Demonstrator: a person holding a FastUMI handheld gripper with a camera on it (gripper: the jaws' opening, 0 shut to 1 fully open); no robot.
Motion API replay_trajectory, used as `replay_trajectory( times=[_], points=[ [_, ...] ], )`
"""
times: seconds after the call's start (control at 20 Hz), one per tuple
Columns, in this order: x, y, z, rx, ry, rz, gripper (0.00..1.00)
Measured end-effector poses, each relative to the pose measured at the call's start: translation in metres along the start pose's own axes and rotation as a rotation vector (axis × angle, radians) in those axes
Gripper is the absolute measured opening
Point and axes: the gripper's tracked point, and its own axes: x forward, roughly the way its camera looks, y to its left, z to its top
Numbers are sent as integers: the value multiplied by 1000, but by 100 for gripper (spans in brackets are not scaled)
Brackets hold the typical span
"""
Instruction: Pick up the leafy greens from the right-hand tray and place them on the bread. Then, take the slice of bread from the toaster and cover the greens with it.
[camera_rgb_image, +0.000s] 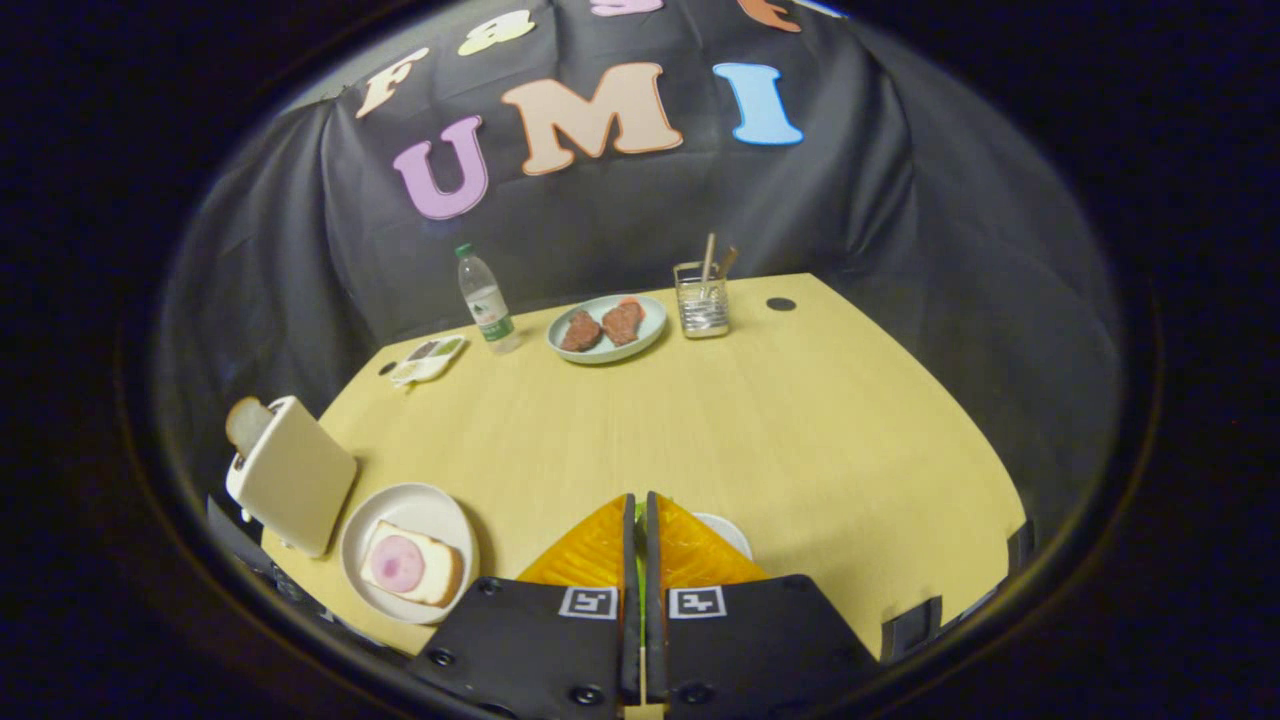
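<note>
My gripper (638, 497) hangs above the near edge of the yellow table (800, 420), its fingers almost together. A thin strip of leafy greens (638, 575) shows in the narrow gap between them, pinched from both sides. Just behind the right finger peeks the rim of a white tray (728, 530), mostly hidden. Left of the fingers a white plate (440, 505) holds a slice of bread (440, 575) topped with a round pink slice. Further left stands a cream toaster (295, 480) with another bread slice (244, 422) sticking out of its top.
At the far side of the table are a plate with two pieces of meat (607, 327), a water bottle (487, 300), a clear holder with utensils (702, 302) and a small flat packet (428, 358). A black round cap (781, 304) sits near the back right corner.
</note>
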Motion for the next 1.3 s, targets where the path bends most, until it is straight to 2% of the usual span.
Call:
replay_trajectory(
  times=[0.4, 0.55, 0.8, 0.9, 1.05, 1.3],
  points=[
    [-24, 97, 30, -27, -49, 149, 5],
    [-29, 149, 31, 0, -43, 244, 5],
    [-26, 232, 8, 33, 29, 377, 5],
    [-25, 257, -4, 48, 50, 406, 5],
    [-11, 267, -31, 59, 110, 390, 5],
    [21, 215, -77, -47, 191, 183, 5]
  ],
)
